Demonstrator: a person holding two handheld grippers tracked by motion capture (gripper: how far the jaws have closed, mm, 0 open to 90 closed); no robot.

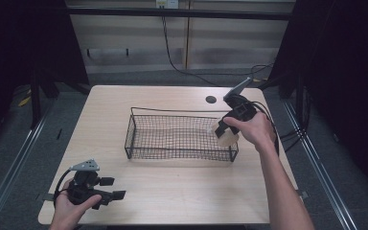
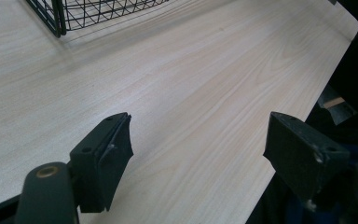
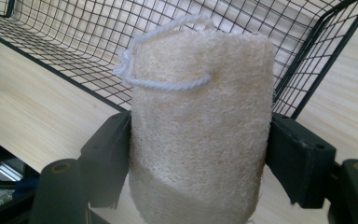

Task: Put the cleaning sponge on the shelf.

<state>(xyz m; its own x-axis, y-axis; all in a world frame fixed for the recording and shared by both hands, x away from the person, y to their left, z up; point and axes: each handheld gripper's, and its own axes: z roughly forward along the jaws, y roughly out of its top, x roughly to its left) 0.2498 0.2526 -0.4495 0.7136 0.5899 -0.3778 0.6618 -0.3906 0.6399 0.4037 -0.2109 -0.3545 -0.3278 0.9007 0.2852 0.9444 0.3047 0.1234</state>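
Note:
A black wire basket (image 1: 146,116) stands in the middle of the light wooden table (image 1: 172,191). My right gripper (image 1: 226,130) hangs over the basket's right end, shut on a cream loofah sponge (image 1: 227,138). In the right gripper view the loofah sponge (image 3: 200,116) sits upright between both pads, its white string loop (image 3: 165,85) at the top, with the basket's (image 3: 307,84) corner just behind it. My left gripper (image 1: 114,188) rests low at the table's front left corner, open with nothing between its fingers (image 2: 105,158). The left gripper view has the basket's (image 2: 56,21) near corner at the top left.
A round dark cable hole (image 1: 211,99) sits near the table's far edge, behind the basket. Cables trail off the right side of the table (image 1: 287,134). Grey floor and metal rails (image 1: 14,158) flank the table. Bare tabletop lies in front of the basket.

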